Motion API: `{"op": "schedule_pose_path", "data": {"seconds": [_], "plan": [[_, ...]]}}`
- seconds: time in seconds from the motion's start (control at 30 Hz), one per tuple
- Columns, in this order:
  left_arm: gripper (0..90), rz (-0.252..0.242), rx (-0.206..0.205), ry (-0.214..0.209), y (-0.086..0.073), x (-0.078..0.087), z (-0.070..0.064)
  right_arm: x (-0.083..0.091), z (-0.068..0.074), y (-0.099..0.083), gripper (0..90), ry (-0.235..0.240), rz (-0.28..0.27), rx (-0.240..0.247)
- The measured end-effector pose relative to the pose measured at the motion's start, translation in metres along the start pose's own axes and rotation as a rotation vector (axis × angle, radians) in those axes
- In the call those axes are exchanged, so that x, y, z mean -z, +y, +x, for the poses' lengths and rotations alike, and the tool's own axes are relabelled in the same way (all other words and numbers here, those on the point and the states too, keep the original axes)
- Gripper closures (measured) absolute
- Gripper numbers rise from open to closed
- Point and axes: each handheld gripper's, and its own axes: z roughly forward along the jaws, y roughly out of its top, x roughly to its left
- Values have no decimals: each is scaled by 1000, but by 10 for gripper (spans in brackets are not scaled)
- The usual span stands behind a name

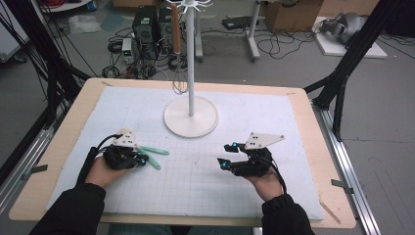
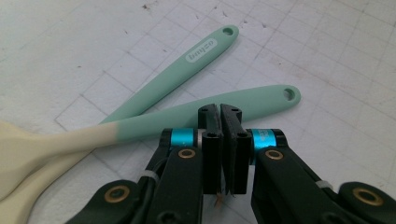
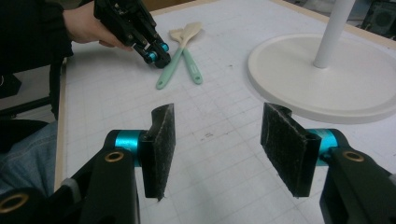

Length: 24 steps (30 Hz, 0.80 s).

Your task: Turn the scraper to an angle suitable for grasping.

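Observation:
Two spatulas with mint-green handles and cream heads lie crossed on the white gridded mat [image 1: 205,191], one [image 2: 187,70] farther out, the other [image 2: 266,99] nearer. In the high view they lie left of centre [image 1: 155,151]. My left gripper [image 2: 219,112] is shut, its tips just over the nearer handle, with nothing between the pads. It appears far off in the right gripper view [image 3: 156,53], beside the spatulas [image 3: 180,58]. My right gripper [image 3: 217,144] is open over bare mat, right of centre in the high view [image 1: 226,155].
A white stand with a round base [image 1: 191,125] and a tall pole [image 1: 190,58] rises at the mat's back centre; a brown utensil [image 1: 175,29] hangs from its top hooks. The base [image 3: 327,79] lies ahead and right of my right gripper. Wooden table edges [image 1: 313,137] frame the mat.

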Motion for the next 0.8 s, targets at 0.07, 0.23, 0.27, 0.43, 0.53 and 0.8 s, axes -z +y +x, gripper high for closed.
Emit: {"op": "schedule_pose_path", "data": {"seconds": [0.07, 0.23, 0.27, 0.43, 0.53, 0.8], "plan": [[867, -4, -1, -4, 0, -1, -1, 0, 0, 0, 444, -2, 1, -2], [869, 1, -10, -10, 2, -2, -2, -1, 0, 0, 444, 1, 0, 1], [869, 3, -11, -12, 3, -3, -3, -1, 0, 0, 444, 0, 0, 0], [869, -4, -15, -17, 4, -4, -3, -1, 0, 0, 444, 0, 3, 3], [869, -3, -14, -17, 4, -4, -3, -1, -1, -1, 443, 0, 2, 6], [854, -16, -38, -13, 8, 2, -2, -1, 0, -1, 443, 2, 4, 2]]}}
